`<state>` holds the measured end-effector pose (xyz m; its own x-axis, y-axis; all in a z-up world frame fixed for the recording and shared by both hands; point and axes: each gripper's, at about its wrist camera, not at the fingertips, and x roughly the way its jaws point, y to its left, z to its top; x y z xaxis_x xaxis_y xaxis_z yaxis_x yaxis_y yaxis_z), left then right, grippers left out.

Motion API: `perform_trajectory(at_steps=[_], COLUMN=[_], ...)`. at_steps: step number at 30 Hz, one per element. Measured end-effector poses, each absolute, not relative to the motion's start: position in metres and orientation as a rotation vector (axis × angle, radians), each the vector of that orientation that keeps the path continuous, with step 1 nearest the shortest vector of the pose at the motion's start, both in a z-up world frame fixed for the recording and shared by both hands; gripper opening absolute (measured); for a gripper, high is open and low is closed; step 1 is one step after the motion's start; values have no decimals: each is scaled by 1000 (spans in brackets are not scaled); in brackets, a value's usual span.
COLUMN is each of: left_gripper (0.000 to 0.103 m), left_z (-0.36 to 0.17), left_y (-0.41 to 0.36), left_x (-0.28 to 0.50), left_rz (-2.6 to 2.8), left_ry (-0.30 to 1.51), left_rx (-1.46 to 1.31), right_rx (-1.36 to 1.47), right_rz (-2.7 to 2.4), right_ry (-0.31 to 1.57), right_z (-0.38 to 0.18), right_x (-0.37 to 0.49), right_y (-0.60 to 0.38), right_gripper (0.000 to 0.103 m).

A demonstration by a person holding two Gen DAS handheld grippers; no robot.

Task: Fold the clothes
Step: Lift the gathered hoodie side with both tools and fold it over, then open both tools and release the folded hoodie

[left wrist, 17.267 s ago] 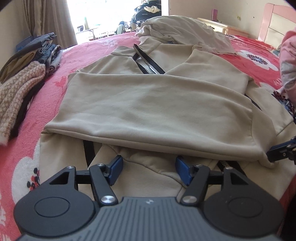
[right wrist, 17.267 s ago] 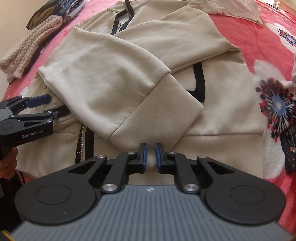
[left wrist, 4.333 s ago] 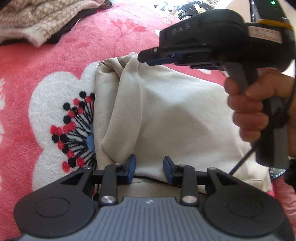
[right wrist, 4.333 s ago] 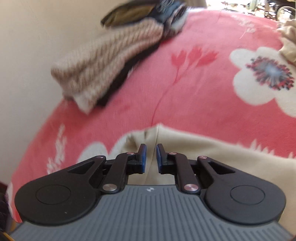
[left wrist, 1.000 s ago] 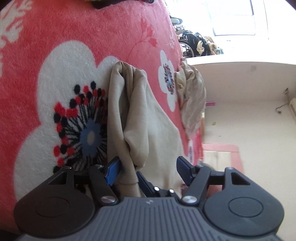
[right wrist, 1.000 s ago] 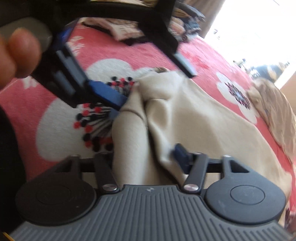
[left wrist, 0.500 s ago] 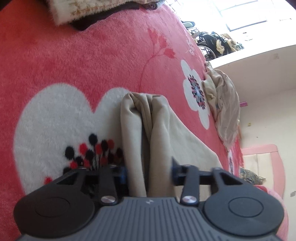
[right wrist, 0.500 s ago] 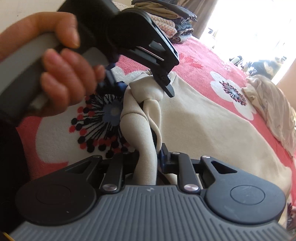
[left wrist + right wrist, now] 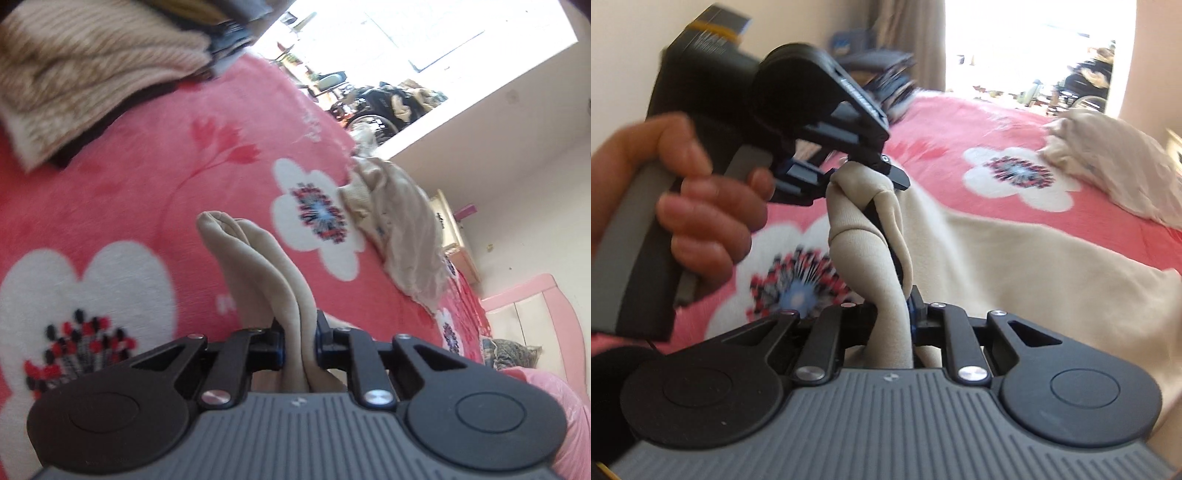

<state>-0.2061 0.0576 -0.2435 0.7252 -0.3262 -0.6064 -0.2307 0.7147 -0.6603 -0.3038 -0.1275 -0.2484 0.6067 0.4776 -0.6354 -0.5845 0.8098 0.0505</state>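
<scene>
The folded beige hoodie (image 9: 1015,266) lies on the red flowered bedspread (image 9: 122,177), with one edge bunched and raised. My left gripper (image 9: 298,341) is shut on that bunched beige edge (image 9: 258,258). It also shows in the right wrist view (image 9: 849,173), held by a hand and clamping the top of the fold. My right gripper (image 9: 892,317) is shut on the same raised fold, just below the left one. The rest of the hoodie drapes down to the right.
A stack of folded knitwear (image 9: 85,74) sits at the bed's far left. A crumpled cream garment (image 9: 402,225) lies further up the bed, also in the right wrist view (image 9: 1115,166). A pink headboard (image 9: 532,314) and a bright window stand behind.
Both grippers have closed on the hoodie's bunched edge and raised it off the bedspread. The left gripper has tilted up, bringing more of the room into view.
</scene>
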Motion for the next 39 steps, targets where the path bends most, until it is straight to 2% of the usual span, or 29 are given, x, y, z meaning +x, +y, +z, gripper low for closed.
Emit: perform_trajectory(at_steps=[6, 12, 22, 24, 27, 28, 32, 36, 37, 39], left_gripper=[15, 15, 15, 21, 32, 32, 45, 45, 45, 45], left_z=[-204, -188, -222, -233, -245, -244, -235, -233, -235, -240], left_y=[-14, -104, -234, -255, -269, -267, -246, -223, -217, -206], left_x=[-181, -148, -103, -99, -98, -101, -124, -149, -155, -167], left_rz=[-151, -251, -400, -428, -470, -489, -528, -435, -409, -378], left_ry=[744, 762, 887, 921, 984, 982, 942, 927, 933, 950], left_rx=[-662, -504, -326, -279, -279, -297, -346, -281, -263, -251], right_rx=[38, 246, 588, 633, 730, 777, 895, 1070, 1091, 1105], right_rz=[519, 404, 211, 178, 140, 131, 95, 128, 133, 133], right_ry=[652, 641, 670, 688, 740, 764, 825, 871, 878, 890], right_z=[-223, -219, -253, -263, -289, -299, -327, -352, -355, -356], right_x=[-285, -266, -253, -252, -243, -240, -233, -227, -226, -227], right_y=[-190, -260, -376, -394, -419, -427, -448, -469, -474, -483], right_gripper=[12, 12, 12, 12, 12, 12, 13, 17, 22, 24])
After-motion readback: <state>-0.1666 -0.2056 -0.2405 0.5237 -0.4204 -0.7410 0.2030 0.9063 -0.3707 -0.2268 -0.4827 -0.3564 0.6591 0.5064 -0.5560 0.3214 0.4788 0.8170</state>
